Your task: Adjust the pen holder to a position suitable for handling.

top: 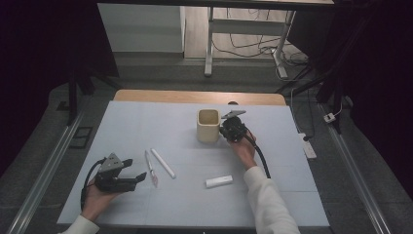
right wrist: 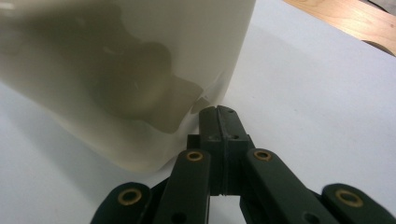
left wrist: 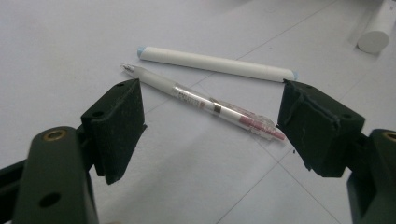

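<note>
On the pale blue-grey worktop (top: 146, 122), a cream square plastic pen holder cup (top: 208, 125) stands upright toward the far middle. The right claw (top: 228, 130) sits just beside the cup's right wall, low near the worktop surface. In the right gripper view its two black jaws are pressed flat together with nothing between them, and their tips are right against the cup's lower corner (right wrist: 140, 84); whether they actually touch it is hard to tell, but they look set to nudge or steady the cup rather than grip it.

The left claw (top: 131, 170) rests near the front left of the worktop, its jaws spread wide and holding nothing. Through the left gripper view, a clear-barrelled ballpoint pen with a pink end (left wrist: 205, 102) lies on the worktop between and just beyond the open jaws, untouched by either pad. Just beside it, nearly parallel, lies a white cylindrical marker with pale blue ends (left wrist: 217, 64). A shorter white capped stick (top: 218, 182) lies apart from them toward the front right.

Judging by this layout, the job appears to be gathering the writing items into the cup, and it looks barely begun: as far as the high view shows, the cup is empty, and all three items still lie flat on the worktop. The pen seems the likeliest first pick, since the open left claw is already lined up on it.
</note>
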A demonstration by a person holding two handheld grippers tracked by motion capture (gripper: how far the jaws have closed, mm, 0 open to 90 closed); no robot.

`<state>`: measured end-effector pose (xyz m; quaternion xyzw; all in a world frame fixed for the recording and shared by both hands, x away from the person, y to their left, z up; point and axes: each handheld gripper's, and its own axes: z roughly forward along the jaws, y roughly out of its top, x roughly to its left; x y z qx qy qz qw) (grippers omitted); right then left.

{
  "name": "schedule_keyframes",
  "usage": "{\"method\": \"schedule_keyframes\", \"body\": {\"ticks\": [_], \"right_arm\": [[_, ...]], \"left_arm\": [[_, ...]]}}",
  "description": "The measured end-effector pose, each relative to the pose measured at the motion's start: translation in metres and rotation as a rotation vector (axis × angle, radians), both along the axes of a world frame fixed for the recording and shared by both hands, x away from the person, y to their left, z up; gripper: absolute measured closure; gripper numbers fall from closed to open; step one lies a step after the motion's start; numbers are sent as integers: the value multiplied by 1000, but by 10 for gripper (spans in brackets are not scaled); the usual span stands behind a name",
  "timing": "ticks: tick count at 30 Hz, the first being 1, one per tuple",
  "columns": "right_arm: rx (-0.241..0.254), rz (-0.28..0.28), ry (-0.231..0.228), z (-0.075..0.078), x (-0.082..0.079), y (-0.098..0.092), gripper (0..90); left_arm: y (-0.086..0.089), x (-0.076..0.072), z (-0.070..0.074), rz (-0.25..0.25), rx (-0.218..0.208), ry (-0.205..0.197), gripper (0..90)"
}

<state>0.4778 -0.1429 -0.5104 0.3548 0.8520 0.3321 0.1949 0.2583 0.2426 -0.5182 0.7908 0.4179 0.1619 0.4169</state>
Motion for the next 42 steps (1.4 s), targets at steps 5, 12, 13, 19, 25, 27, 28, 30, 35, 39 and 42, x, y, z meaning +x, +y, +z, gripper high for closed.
{"method": "schedule_keyframes", "body": {"ticks": [5,12,13,19,25,27,28,30,35,39,42], "right_arm": [[-6,17,0,0,-1,6,893],[-3,18,-4,-1,-1,13,893],[-3,18,-6,-1,-1,14,893],[-1,29,-3,-2,-1,20,893],[1,32,5,-1,-1,19,893],[6,33,5,-2,0,19,893],[6,34,4,-2,0,19,893],[2,36,5,-3,0,19,893],[2,43,12,-3,0,18,893],[-6,57,8,-3,0,18,893],[-2,80,-3,-1,-3,16,893]], "left_arm": [[0,-1,0,0,-2,-1,230],[0,0,0,-1,0,2,230],[0,0,-1,-1,1,3,230],[-1,0,-1,-2,0,5,230],[-1,0,-1,-5,3,6,230],[-1,0,-1,-6,4,7,230],[-1,0,-1,-6,4,7,230],[0,0,-1,-4,3,8,231],[0,-1,-2,-5,2,8,231],[0,0,-2,-4,2,9,231],[1,0,-2,-3,0,9,231]]}}
